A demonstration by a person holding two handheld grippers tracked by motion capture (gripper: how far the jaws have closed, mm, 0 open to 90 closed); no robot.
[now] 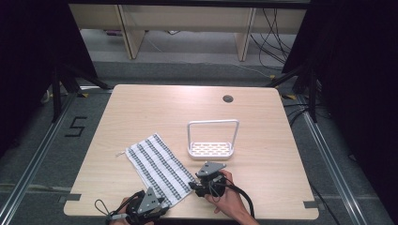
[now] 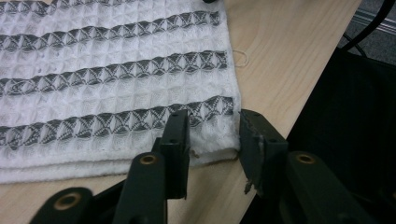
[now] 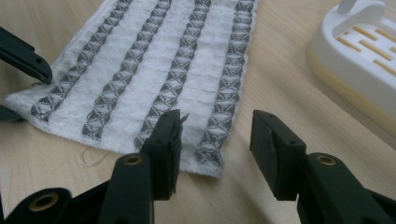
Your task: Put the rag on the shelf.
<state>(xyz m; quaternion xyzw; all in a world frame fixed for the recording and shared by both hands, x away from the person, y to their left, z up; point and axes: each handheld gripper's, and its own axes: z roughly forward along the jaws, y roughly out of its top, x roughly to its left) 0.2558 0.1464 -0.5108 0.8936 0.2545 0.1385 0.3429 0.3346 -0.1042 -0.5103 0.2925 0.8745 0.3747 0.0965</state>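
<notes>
White waffle-weave cloth with dark grey patterned stripes (image 1: 157,169), folded flat, lying diagonally on light wooden table (image 1: 141,112), left of centre, near end reaching front edge. Loose thread off far corner.

Left gripper (image 1: 162,212) at table's front edge, black two-jaw, grey three-cornered plate on top, hand mostly cut off at bottom of high view. Jaws parted in left gripper view (image 2: 214,135), set astride near corner of cloth (image 2: 107,79): one jaw tip over the striped weave, other just beyond cloth's side edge, over bare wood by table edge. Not clamped. Contact with fabric: cannot tell.

Right gripper (image 1: 194,186) held in right hand (image 1: 229,199), just right of cloth's near end, pointing left toward it. Jaws spread wide in right gripper view (image 3: 215,135), nothing between them but cloth's hemmed end (image 3: 154,74) and bare wood; one jaw tip over the end hem, other over table, apart from fabric. Loose thread at hem. Other gripper's black jaw tip at far left of that view, by cloth's other corner.

White plastic slotted tray with tall hoop handle (image 1: 212,149) upright just beyond right gripper, near cloth but not touching. Small dark round grommet (image 1: 228,98) near table's far edge. Black cable trailing from each gripper.
</notes>
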